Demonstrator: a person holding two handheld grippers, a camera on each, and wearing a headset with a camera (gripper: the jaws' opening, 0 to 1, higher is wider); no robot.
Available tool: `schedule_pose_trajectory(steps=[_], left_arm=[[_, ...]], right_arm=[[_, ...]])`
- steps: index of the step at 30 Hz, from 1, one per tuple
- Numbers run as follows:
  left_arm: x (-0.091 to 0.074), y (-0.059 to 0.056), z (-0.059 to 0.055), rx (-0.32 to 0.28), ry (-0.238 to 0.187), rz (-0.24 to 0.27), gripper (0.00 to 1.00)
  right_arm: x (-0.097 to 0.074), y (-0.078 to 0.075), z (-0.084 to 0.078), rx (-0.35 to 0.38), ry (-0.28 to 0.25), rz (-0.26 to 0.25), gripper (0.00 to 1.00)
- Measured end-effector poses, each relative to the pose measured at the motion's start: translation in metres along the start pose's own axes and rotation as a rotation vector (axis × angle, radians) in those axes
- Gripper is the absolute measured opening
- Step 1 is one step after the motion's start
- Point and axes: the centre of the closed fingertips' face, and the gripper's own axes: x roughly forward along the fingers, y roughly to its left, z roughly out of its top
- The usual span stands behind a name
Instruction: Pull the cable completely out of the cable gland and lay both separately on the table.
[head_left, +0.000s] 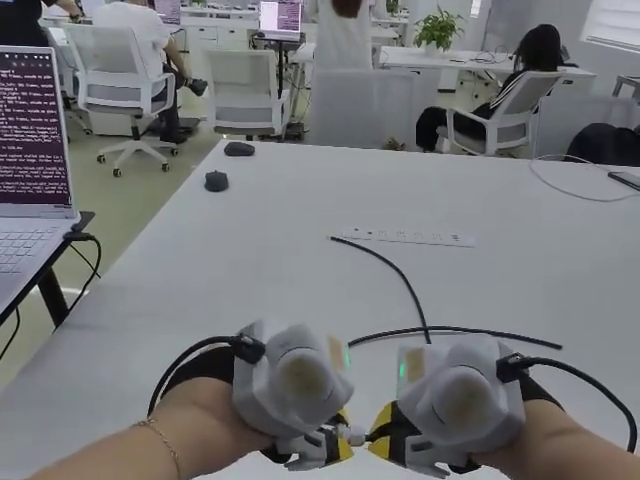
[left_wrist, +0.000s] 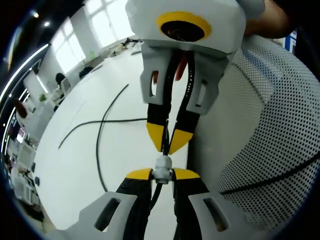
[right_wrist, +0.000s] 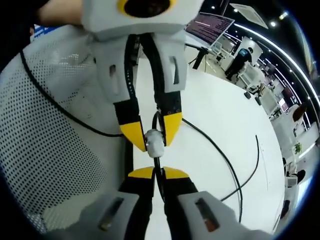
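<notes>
Both grippers meet nose to nose at 6 o'clock in the head view, low over the near edge of the table (head_left: 250, 260). The left gripper (left_wrist: 162, 174) has its jaws drawn in narrow around the cable gland (right_wrist: 154, 141), pinching the body from both sides. The right gripper (right_wrist: 159, 173) is nearly closed on the black cable (head_left: 405, 285) just beside the gland, at 12 o'clock of it in the left gripper view. This opposed hold looks deliberate: one claw anchors the fitting, the other takes the cable close to it, so a straight pull apart should draw it through. The gland is small, white and stubby, and looks like hard plastic. The cable is thin, black and limp. It shows on both sides of the gland, so it is not yet out. The slack trails over the table toward 12 and 2 o'clock.
</notes>
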Motion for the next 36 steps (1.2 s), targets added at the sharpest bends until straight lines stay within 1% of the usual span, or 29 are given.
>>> schedule_pose_trajectory(steps=[2, 4, 5, 7, 9, 12, 13, 14, 16, 17, 18, 19, 20, 21, 23, 24, 25, 26, 27, 28, 29, 30, 31, 32, 33, 34, 35, 36], left_arm=[[0.0, 0.002, -0.003, 0.001, 0.017, 0.013, 0.16], [0.001, 0.007, -0.008, -0.014, 0.042, 0.036, 0.16], [0.0, 0.008, -0.011, -0.008, 0.055, 0.042, 0.16], [0.001, 0.009, -0.013, -0.012, 0.067, 0.045, 0.16], [0.0, 0.01, -0.016, -0.015, 0.077, 0.049, 0.16], [0.0, 0.014, -0.023, -0.006, 0.116, 0.068, 0.16], [0.0, 0.015, -0.024, -0.007, 0.12, 0.072, 0.16], [-0.001, 0.016, -0.026, -0.013, 0.126, 0.079, 0.16], [-0.002, 0.019, -0.027, -0.022, 0.129, 0.089, 0.16], [-0.003, 0.02, -0.028, -0.026, 0.132, 0.092, 0.16], [-0.003, 0.021, -0.029, -0.031, 0.135, 0.093, 0.16], [-0.003, 0.021, -0.03, -0.036, 0.139, 0.094, 0.16], [-0.004, 0.022, -0.032, -0.038, 0.145, 0.096, 0.16], [-0.004, 0.021, -0.035, -0.04, 0.16, 0.096, 0.16], [-0.005, 0.024, -0.043, -0.014, 0.196, 0.11, 0.16], [-0.006, 0.025, -0.043, -0.019, 0.198, 0.116, 0.16], [-0.007, 0.027, -0.044, -0.026, 0.201, 0.125, 0.16], [-0.008, 0.03, -0.044, -0.031, 0.2, 0.131, 0.16], [-0.009, 0.032, -0.044, -0.037, 0.197, 0.136, 0.16], [-0.01, 0.032, -0.043, -0.042, 0.19, 0.138, 0.16], [-0.01, 0.032, -0.041, -0.053, 0.174, 0.137, 0.16], [-0.01, 0.032, -0.041, -0.054, 0.173, 0.137, 0.16], [-0.01, 0.032, -0.041, -0.039, 0.176, 0.141, 0.16], [-0.011, 0.033, -0.04, -0.014, 0.179, 0.155, 0.16], [-0.011, 0.033, -0.039, -0.017, 0.175, 0.153, 0.16], [-0.01, 0.033, -0.034, -0.018, 0.15, 0.151, 0.16], [-0.01, 0.033, -0.031, -0.019, 0.141, 0.153, 0.16], [-0.01, 0.033, -0.028, -0.007, 0.127, 0.156, 0.16]], right_arm=[[0.0, -0.003, -0.006, 0.011, 0.019, -0.011, 0.03], [0.0, -0.007, -0.013, 0.036, 0.046, -0.024, 0.03], [0.0, -0.007, -0.017, 0.04, 0.058, -0.024, 0.03], [0.0, -0.009, -0.025, 0.067, 0.091, -0.029, 0.03], [0.0, -0.008, -0.032, 0.084, 0.121, -0.023, 0.03], [-0.001, -0.011, -0.042, 0.096, 0.164, -0.039, 0.03], [-0.002, -0.012, -0.044, 0.101, 0.17, -0.041, 0.03], [-0.003, -0.014, -0.049, 0.121, 0.186, -0.053, 0.03], [-0.005, -0.019, -0.056, 0.137, 0.217, -0.07, 0.03], [-0.007, -0.021, -0.063, 0.152, 0.246, -0.085, 0.03], [-0.007, -0.022, -0.067, 0.164, 0.26, -0.089, 0.03], [-0.009, -0.022, -0.075, 0.204, 0.294, -0.1, 0.03], [-0.011, -0.022, -0.082, 0.216, 0.325, -0.105, 0.03], [-0.012, -0.023, -0.087, 0.208, 0.347, -0.11, 0.03], [-0.014, -0.023, -0.096, 0.237, 0.382, -0.118, 0.03], [-0.016, -0.026, -0.101, 0.254, 0.403, -0.132, 0.04], [-0.018, -0.028, -0.104, 0.256, 0.419, -0.143, 0.04], [-0.022, -0.03, -0.111, 0.263, 0.449, -0.158, 0.04], [-0.023, -0.031, -0.113, 0.261, 0.459, -0.159, 0.04], [-0.023, -0.031, -0.115, 0.263, 0.461, -0.159, 0.04], [-0.023, -0.031, -0.115, 0.274, 0.462, -0.159, 0.05], [-0.023, -0.03, -0.113, 0.278, 0.453, -0.159, 0.06], [-0.023, -0.031, -0.113, 0.278, 0.451, -0.162, 0.07], [-0.023, -0.035, -0.106, 0.252, 0.423, -0.18, 0.14], [-0.02, -0.037, -0.097, 0.235, 0.375, -0.184, 0.2], [-0.016, -0.037, -0.085, 0.241, 0.316, -0.18, 0.26], [-0.013, -0.037, -0.069, 0.251, 0.239, -0.165, 0.28], [-0.013, -0.041, -0.052, 0.227, 0.161, -0.175, 0.29]])
